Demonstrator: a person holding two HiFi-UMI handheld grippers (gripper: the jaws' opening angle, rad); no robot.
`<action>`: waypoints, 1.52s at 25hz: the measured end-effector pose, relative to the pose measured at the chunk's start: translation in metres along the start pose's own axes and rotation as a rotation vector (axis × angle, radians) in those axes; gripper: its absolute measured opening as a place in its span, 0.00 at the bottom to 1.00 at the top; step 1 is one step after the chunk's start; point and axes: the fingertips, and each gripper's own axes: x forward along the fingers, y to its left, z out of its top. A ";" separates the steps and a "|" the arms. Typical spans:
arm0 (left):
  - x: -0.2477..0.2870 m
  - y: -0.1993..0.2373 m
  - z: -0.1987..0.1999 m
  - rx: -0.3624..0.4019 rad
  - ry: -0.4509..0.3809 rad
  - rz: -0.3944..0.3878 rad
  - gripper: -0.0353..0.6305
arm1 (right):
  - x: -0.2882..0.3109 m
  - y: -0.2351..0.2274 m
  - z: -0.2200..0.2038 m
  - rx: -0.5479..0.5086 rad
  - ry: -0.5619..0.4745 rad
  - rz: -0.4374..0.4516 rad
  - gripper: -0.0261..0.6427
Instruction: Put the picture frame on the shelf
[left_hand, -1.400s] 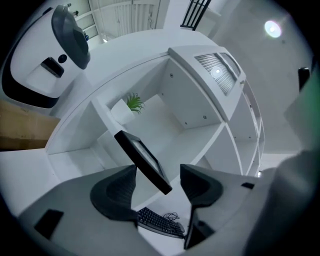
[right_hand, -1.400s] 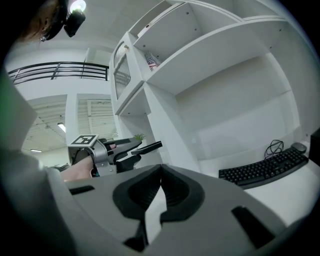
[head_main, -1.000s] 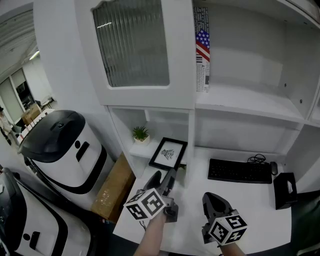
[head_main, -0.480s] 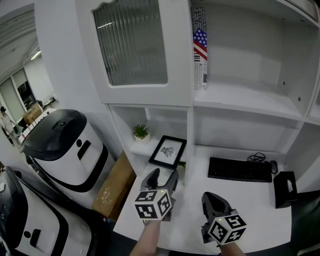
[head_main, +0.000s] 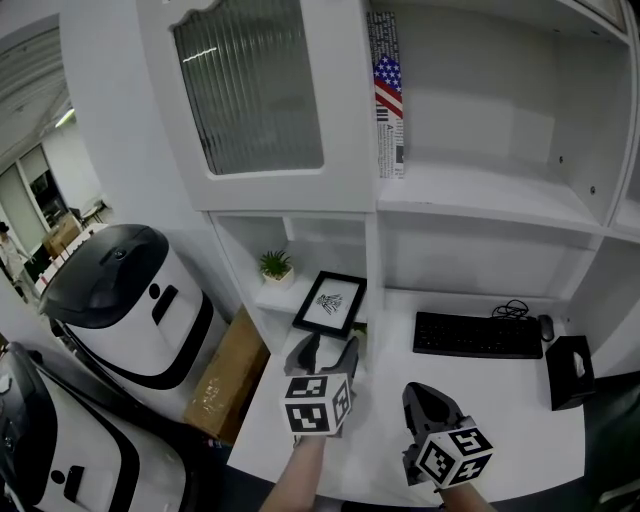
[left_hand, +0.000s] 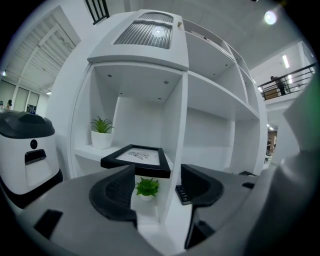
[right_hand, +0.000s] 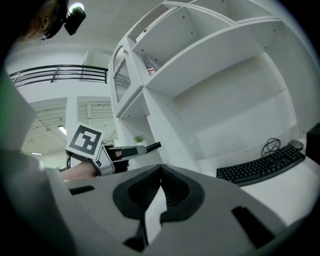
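Nearest the person, the right gripper (head_main: 425, 396) hangs low, jaws pressed together on nothing. Ahead of it the left gripper (head_main: 328, 347) has its jaws spread and empty, aimed straight at the black picture frame (head_main: 330, 303). The frame lies just beyond and slightly above the tips, apart from them. It sits tilted on the small shelf (head_main: 268, 297), near edge jutting past the front. A potted plant (head_main: 275, 267) stands behind. The left gripper is clearly the nearer.

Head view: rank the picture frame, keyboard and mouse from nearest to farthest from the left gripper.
1. picture frame, just ahead of the left gripper.
2. keyboard, on the desk to the right.
3. mouse, beyond the keyboard's right end.
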 end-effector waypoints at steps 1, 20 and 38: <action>0.001 0.000 0.000 0.001 0.002 0.004 0.45 | 0.000 -0.001 0.000 0.001 -0.001 -0.003 0.04; 0.028 -0.004 0.006 -0.031 0.005 -0.002 0.45 | -0.006 -0.019 0.002 0.005 -0.005 -0.053 0.04; 0.046 0.003 0.012 -0.020 0.002 -0.036 0.45 | 0.003 -0.026 0.001 0.003 0.007 -0.062 0.04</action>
